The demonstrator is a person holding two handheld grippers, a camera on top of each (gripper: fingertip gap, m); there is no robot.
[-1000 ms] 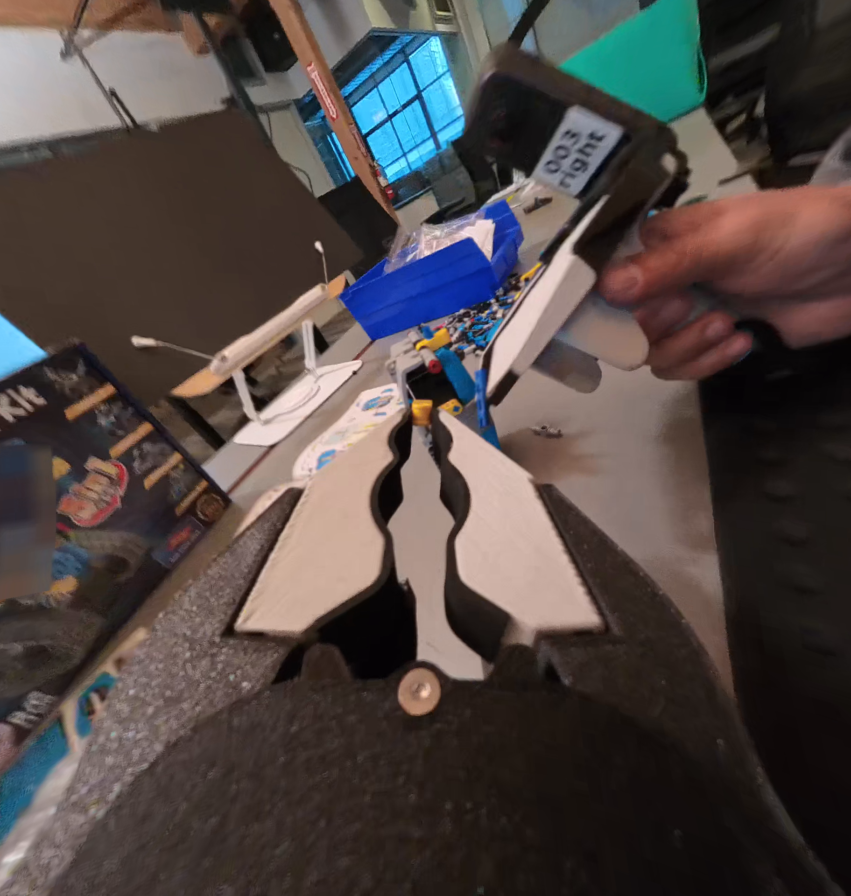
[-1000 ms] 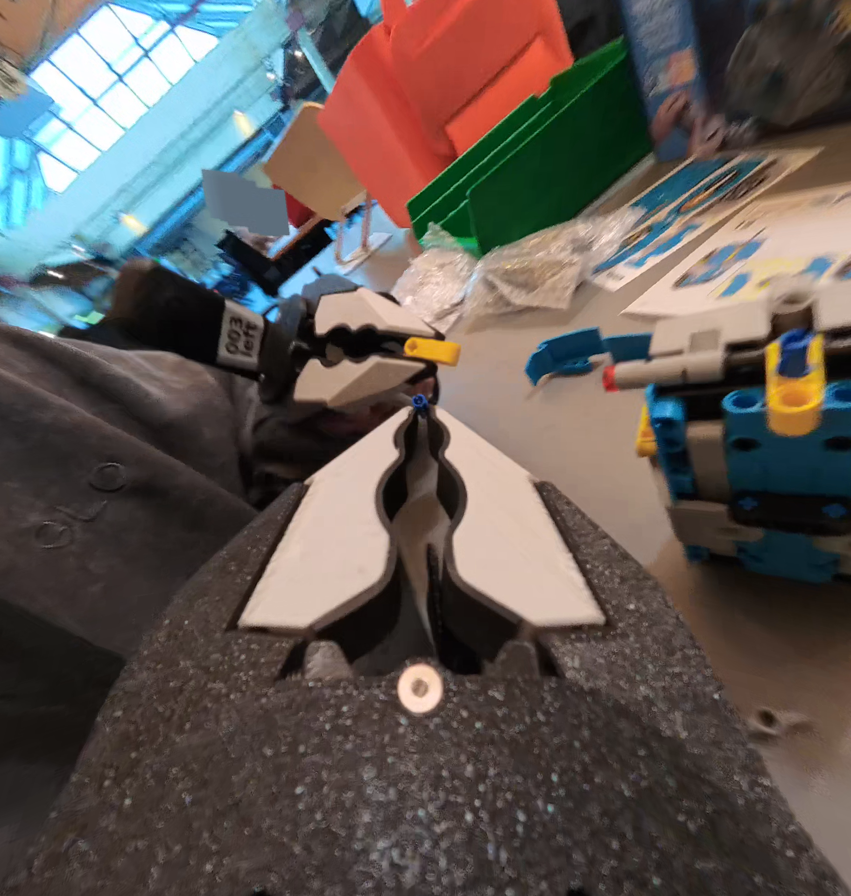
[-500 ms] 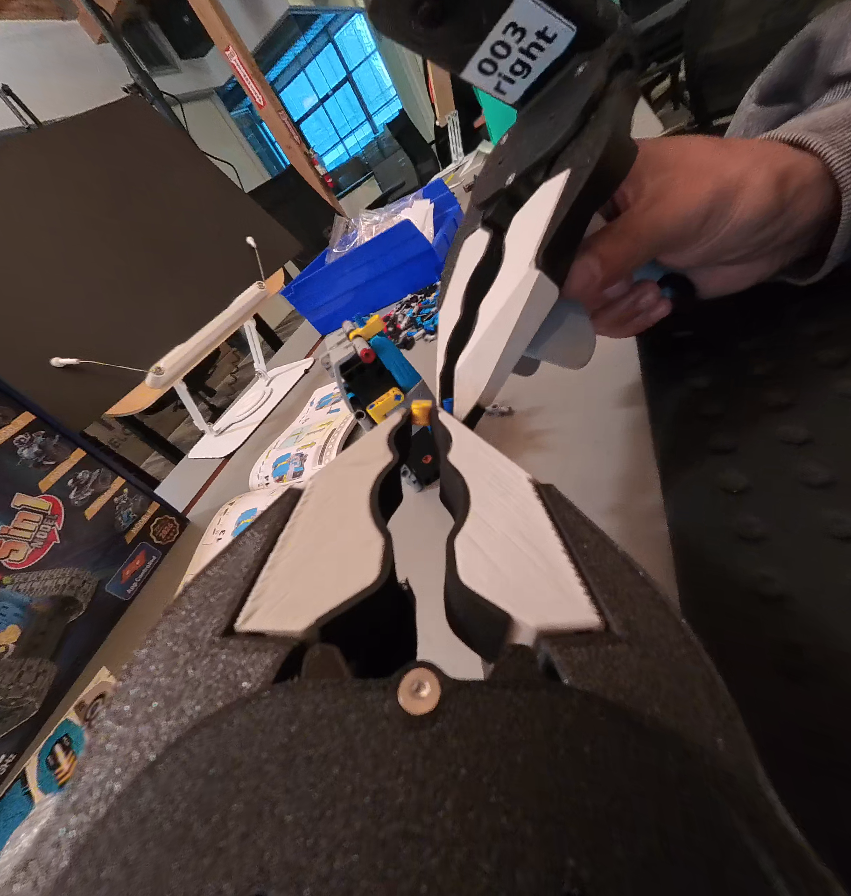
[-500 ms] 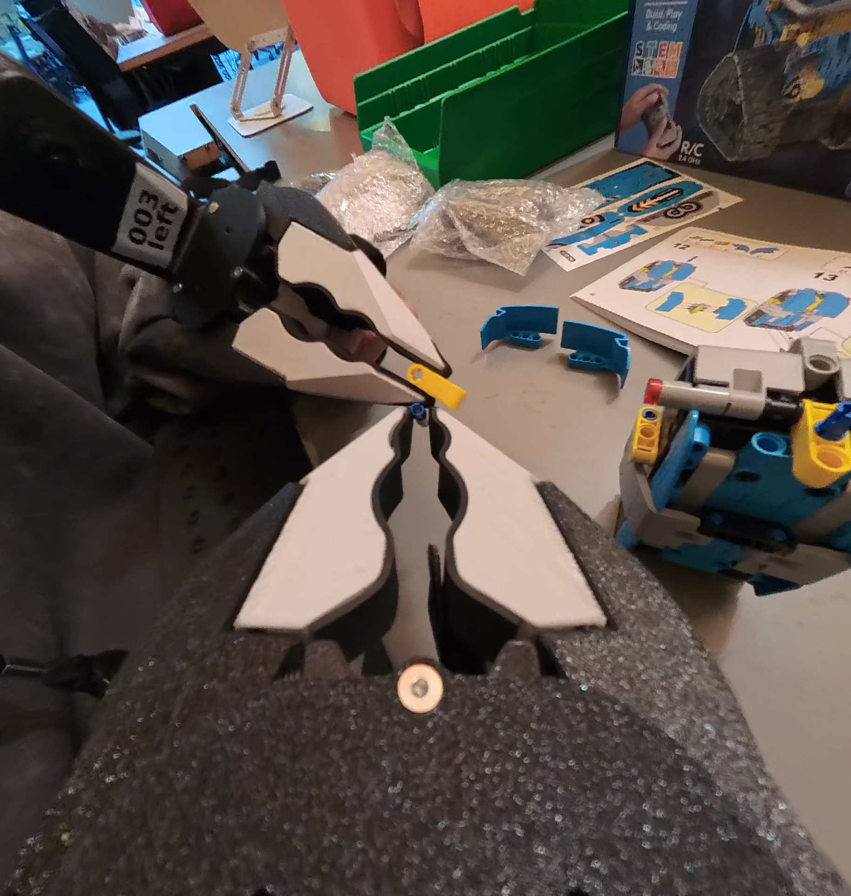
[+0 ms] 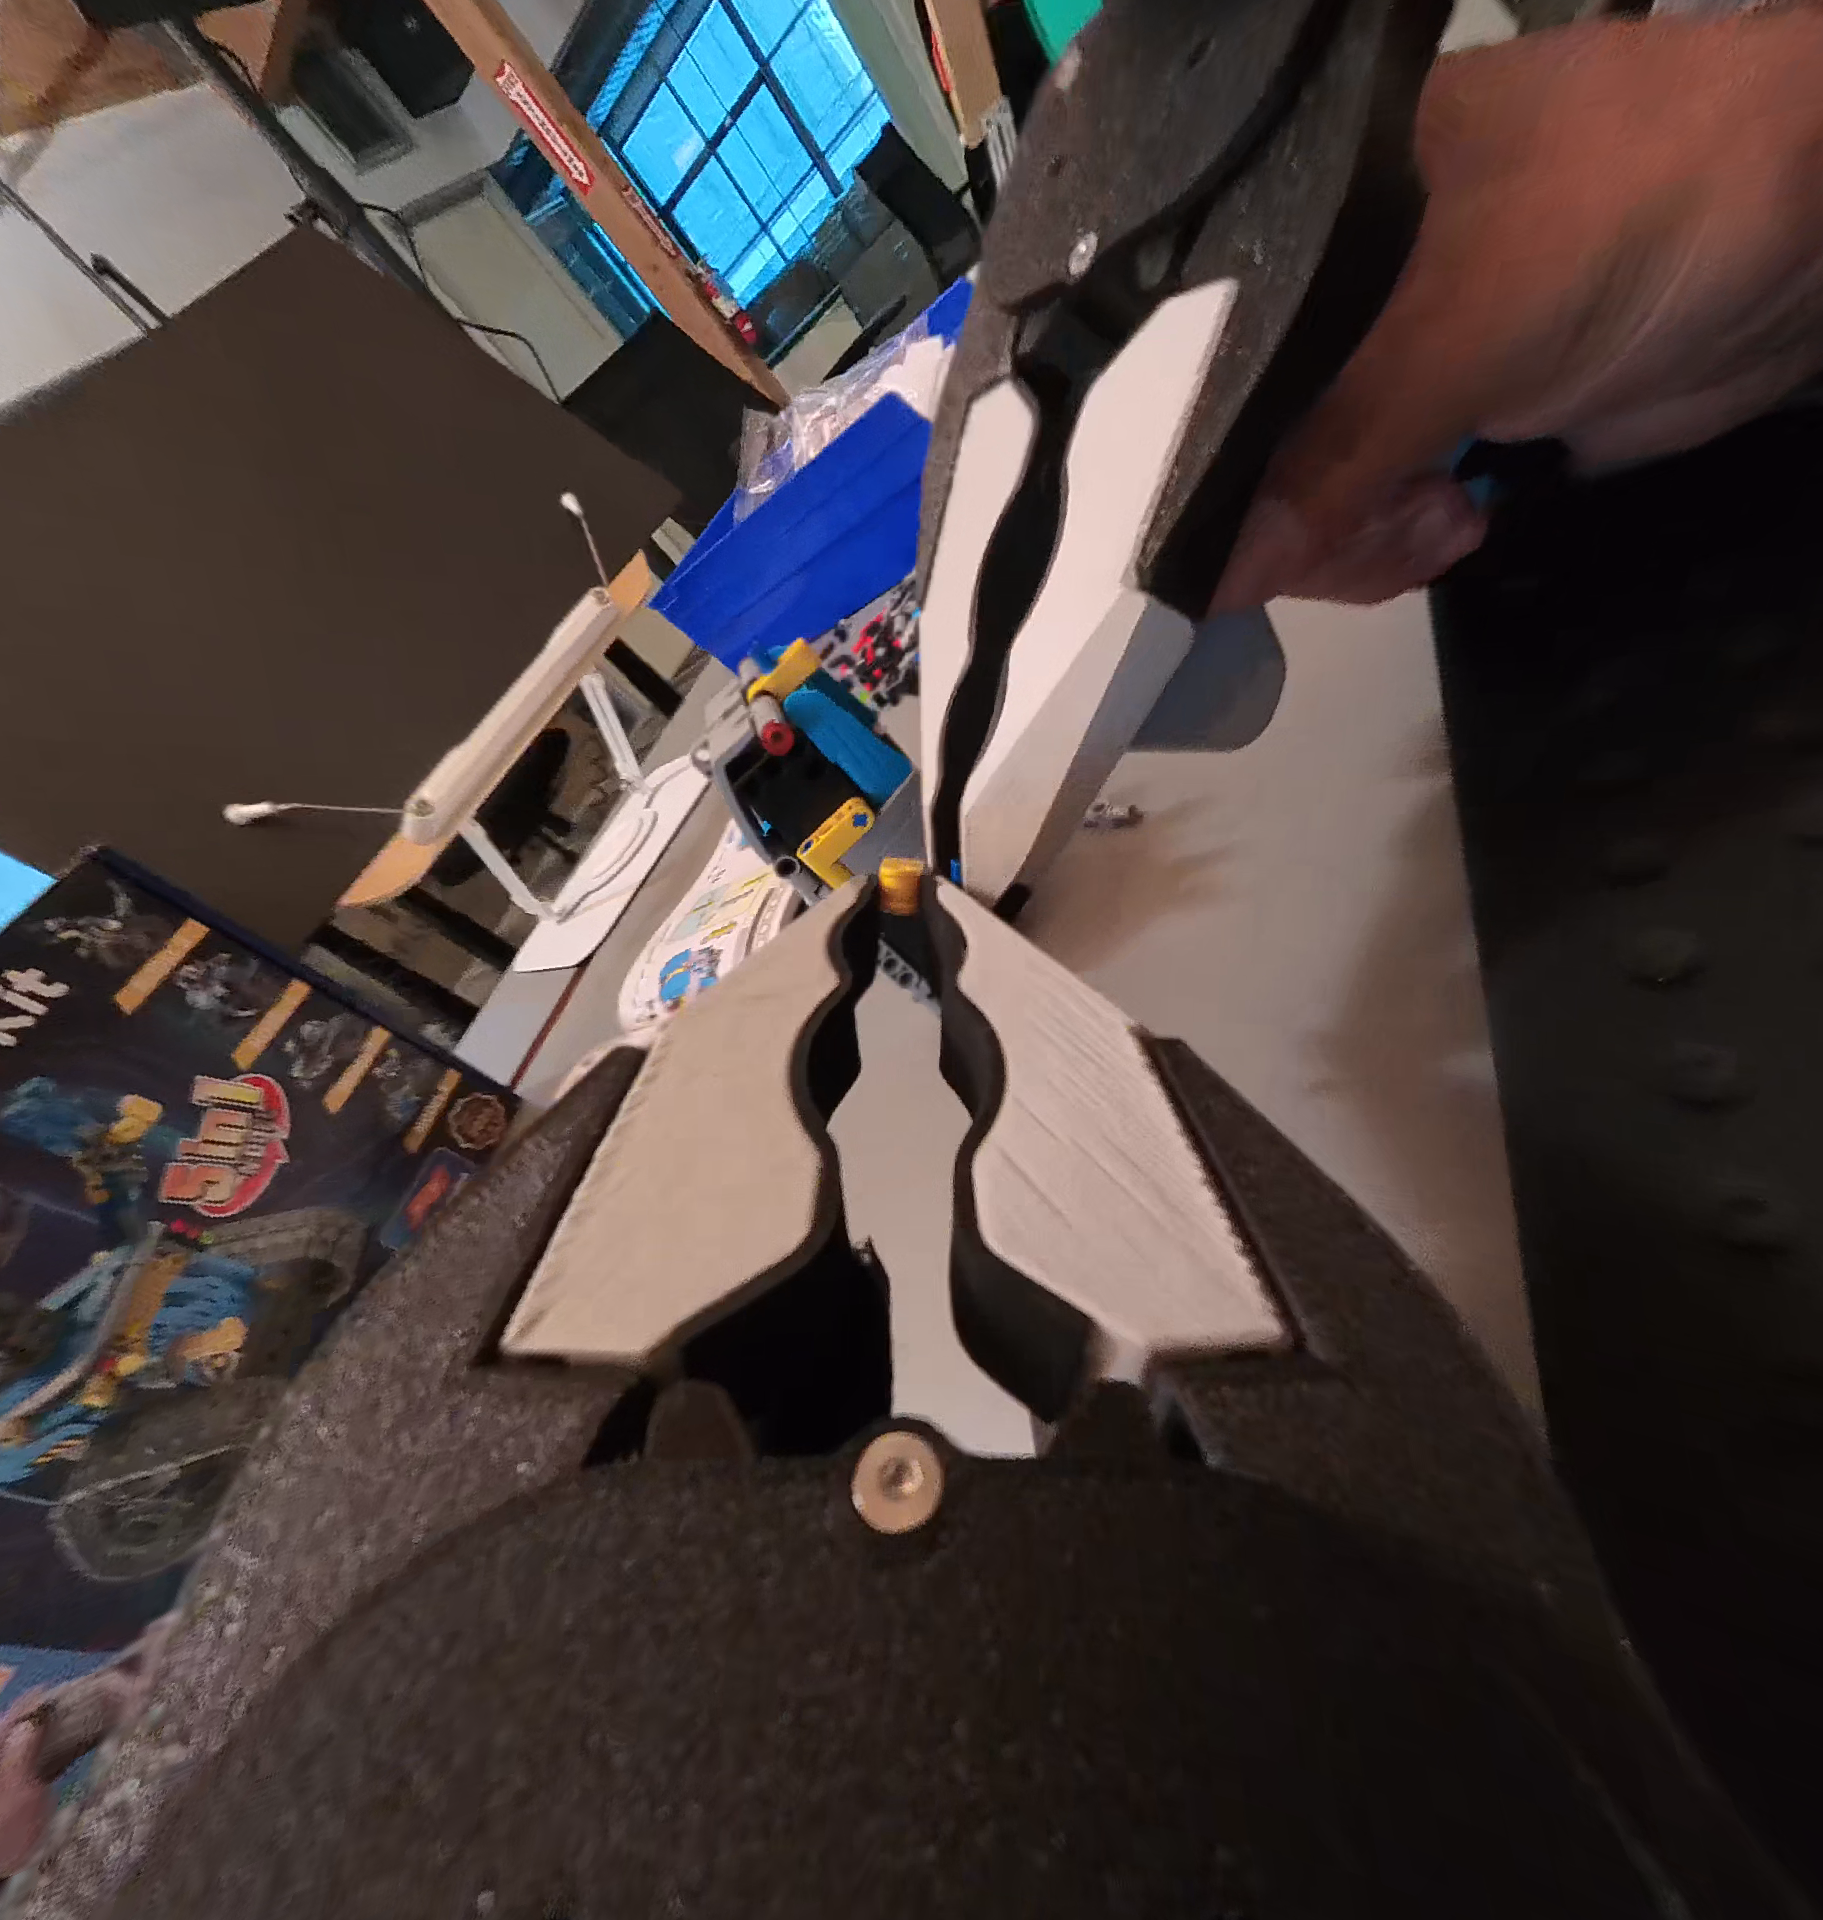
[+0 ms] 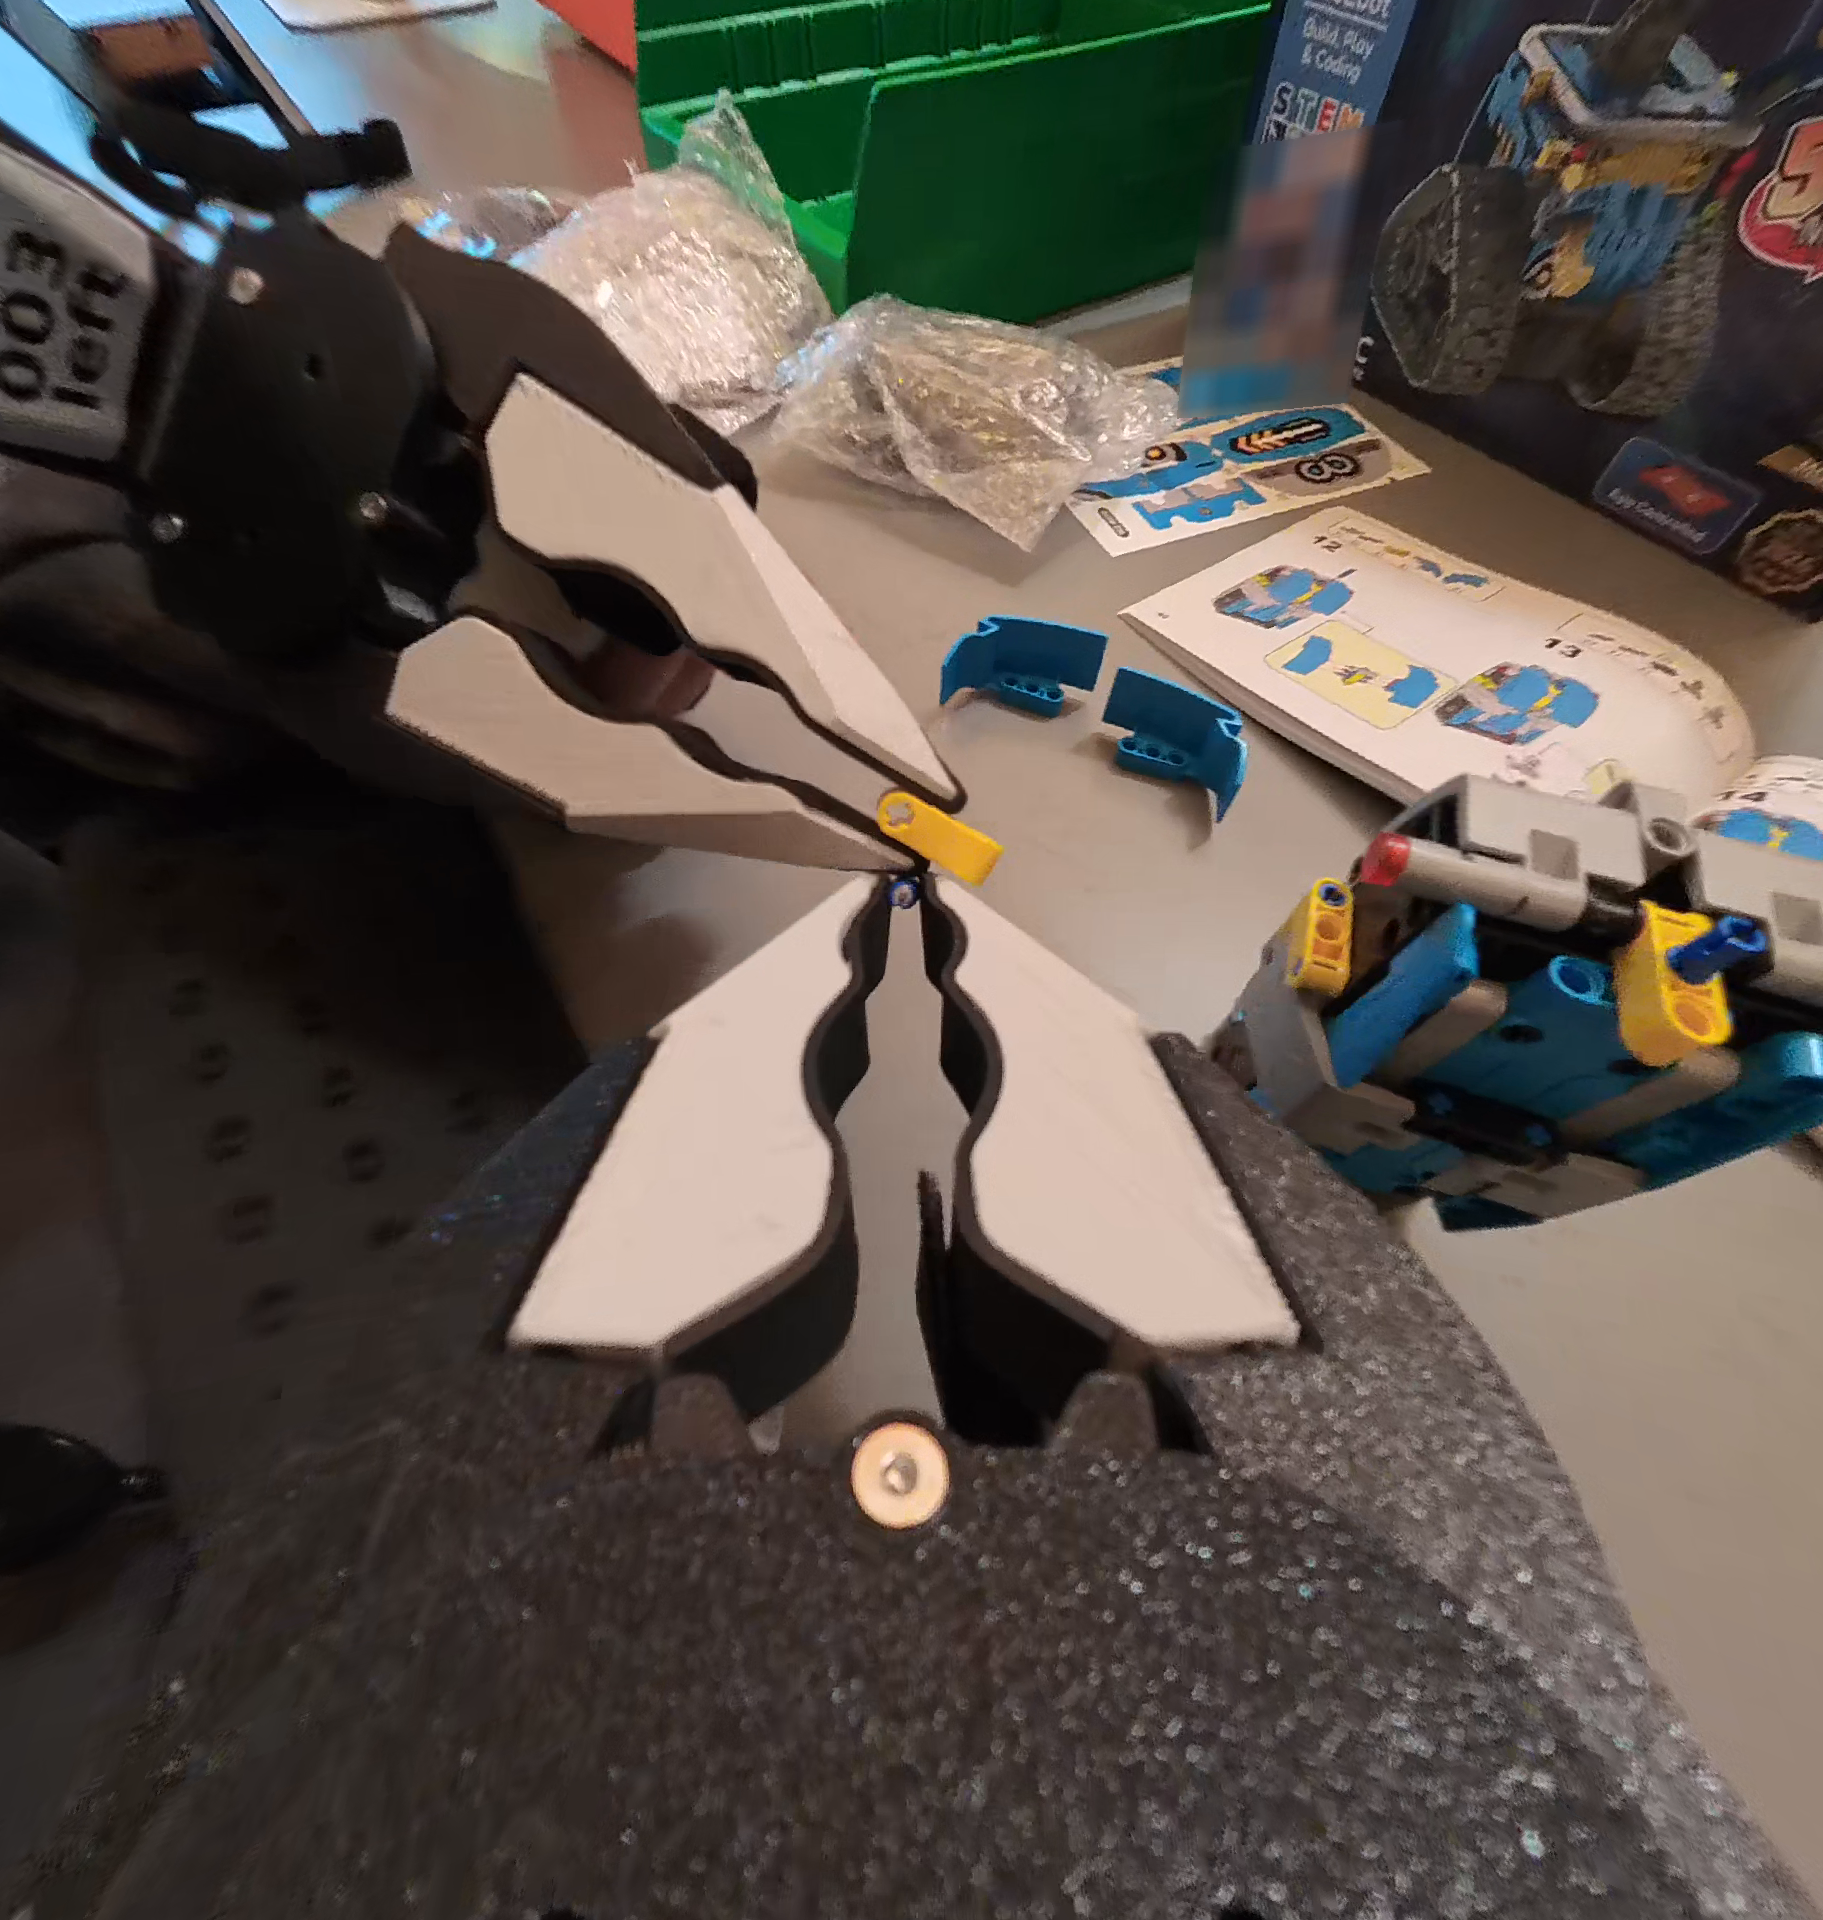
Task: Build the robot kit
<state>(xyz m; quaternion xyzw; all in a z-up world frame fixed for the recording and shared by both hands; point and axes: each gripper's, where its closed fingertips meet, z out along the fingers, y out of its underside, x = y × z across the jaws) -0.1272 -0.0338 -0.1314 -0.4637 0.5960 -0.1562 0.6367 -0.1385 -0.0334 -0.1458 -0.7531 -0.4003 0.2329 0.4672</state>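
My left tongs (image 6: 917,831) pinched a yellow beam (image 6: 943,834); my right tongs (image 6: 902,891) pinched a blue pin (image 6: 903,891) just under its hole, above the worktop's (image 6: 1665,1455) near edge. Seemingly mid-joining; next needed fine alignment.

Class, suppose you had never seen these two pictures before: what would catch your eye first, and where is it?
Centre frame, two grippers meet tip to tip: the left gripper pinches a small yellow piece, and the right gripper nips a tiny blue pin just below it. To the right on the table sits a half-built blue, grey and yellow brick model.
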